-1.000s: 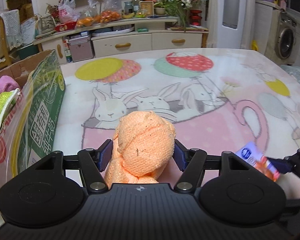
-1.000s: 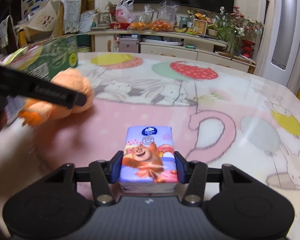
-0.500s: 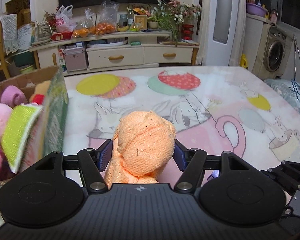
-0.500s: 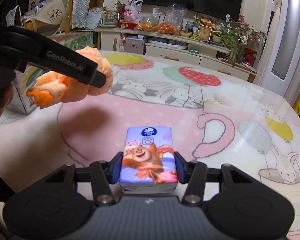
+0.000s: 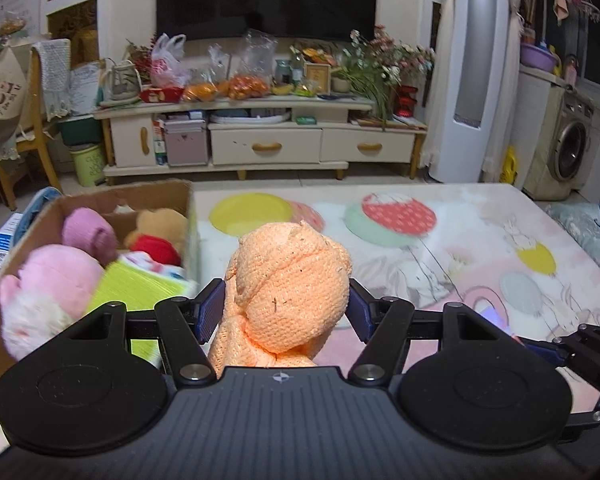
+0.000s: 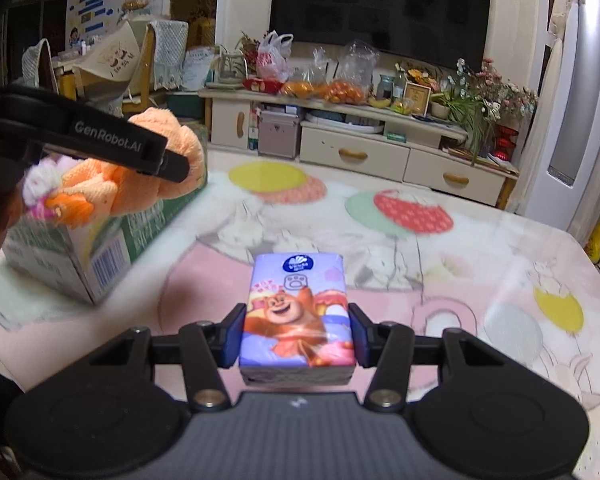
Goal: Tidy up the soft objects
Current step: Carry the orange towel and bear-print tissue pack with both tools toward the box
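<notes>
We have the left gripper (image 5: 286,306) clamped on an orange knitted plush toy (image 5: 290,292), blue pads pressed into both its sides, jaws about half spread around the bulk. The toy is held in the air above the table (image 5: 440,248), near the right wall of the open cardboard box (image 5: 156,194) on the left. In the box we see a pink plush (image 5: 56,276), a mauve rolled soft item (image 5: 88,232), a yellow bear with a red part (image 5: 160,232) and a lime green cloth (image 5: 140,286).

Our right gripper (image 6: 296,332) is closed tight on a cartoon-print tissue pack (image 6: 298,312), pads on its long sides, pack flat and clear of the pink bunny-print tablecloth (image 6: 440,240). From the right wrist we see the left gripper's finger across the toy, above the green printed box side (image 6: 112,240).
</notes>
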Tool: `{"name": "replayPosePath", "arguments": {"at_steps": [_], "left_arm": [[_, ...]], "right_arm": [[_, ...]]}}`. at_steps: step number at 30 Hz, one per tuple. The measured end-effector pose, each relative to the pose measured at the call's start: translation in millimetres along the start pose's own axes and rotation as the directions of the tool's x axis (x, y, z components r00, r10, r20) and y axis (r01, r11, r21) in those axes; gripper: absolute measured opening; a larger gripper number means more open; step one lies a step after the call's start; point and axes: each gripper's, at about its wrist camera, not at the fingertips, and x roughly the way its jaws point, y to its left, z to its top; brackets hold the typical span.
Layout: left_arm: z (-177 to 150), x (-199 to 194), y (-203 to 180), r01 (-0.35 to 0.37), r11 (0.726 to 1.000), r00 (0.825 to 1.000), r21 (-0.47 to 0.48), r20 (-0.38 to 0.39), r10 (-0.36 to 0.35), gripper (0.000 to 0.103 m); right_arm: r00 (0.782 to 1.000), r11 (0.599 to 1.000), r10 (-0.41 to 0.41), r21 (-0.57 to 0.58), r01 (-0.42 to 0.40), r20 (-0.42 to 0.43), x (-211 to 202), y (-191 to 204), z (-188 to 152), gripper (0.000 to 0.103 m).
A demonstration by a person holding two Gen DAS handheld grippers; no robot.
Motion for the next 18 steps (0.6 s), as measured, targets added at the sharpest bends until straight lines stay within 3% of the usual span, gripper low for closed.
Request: {"name": "replayPosePath", "arguments": {"at_steps": [18], "left_arm": [[29.6, 1.1, 51.9, -0.173, 0.979, 0.982, -0.105, 0.062, 0.18, 0.08]], "right_arm": [[0.982, 0.989, 0.146, -0.034, -0.143, 0.116, 3.6, 41.2, 71.1, 0.051]]}}
